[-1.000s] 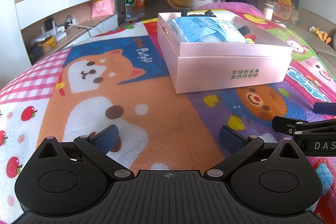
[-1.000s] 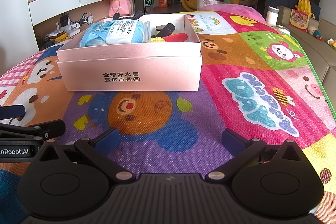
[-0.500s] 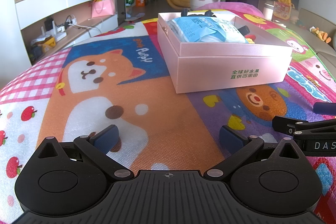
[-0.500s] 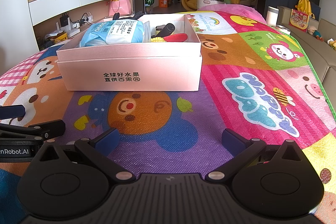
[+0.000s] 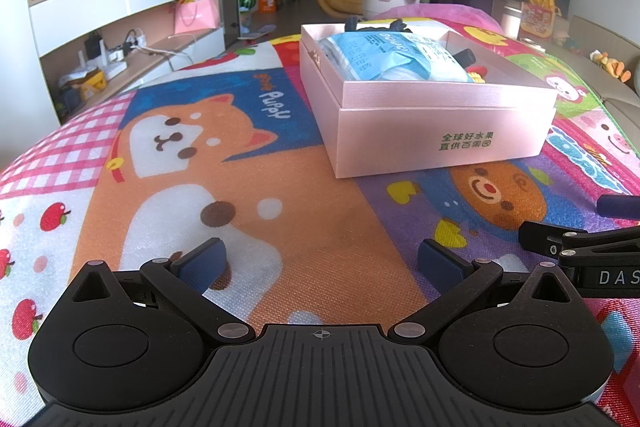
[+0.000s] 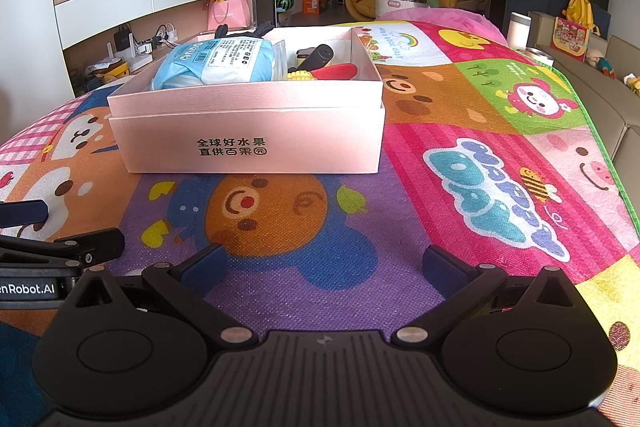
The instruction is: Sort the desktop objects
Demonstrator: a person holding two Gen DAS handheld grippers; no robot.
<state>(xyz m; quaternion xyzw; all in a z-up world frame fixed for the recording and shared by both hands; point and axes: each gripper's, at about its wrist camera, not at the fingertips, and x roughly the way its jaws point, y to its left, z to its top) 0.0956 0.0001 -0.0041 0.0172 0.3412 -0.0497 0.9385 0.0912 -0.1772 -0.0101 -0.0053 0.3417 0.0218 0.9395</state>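
Brimming pink box (image 6: 248, 115) (lid off).

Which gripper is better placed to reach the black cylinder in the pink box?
Probably the right gripper: the black cylinder lies in the pink box's right half, ahead of its open jaws.

Pink box (image 6: 248, 143): "全球好水果 直供百果园". Mat (image 5: 272, 107): "Puppy".

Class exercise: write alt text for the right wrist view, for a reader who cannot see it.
An open pink box sits on a cartoon play mat, holding a blue packet, a black cylinder and toy corn. The right tool rests open and empty in front.
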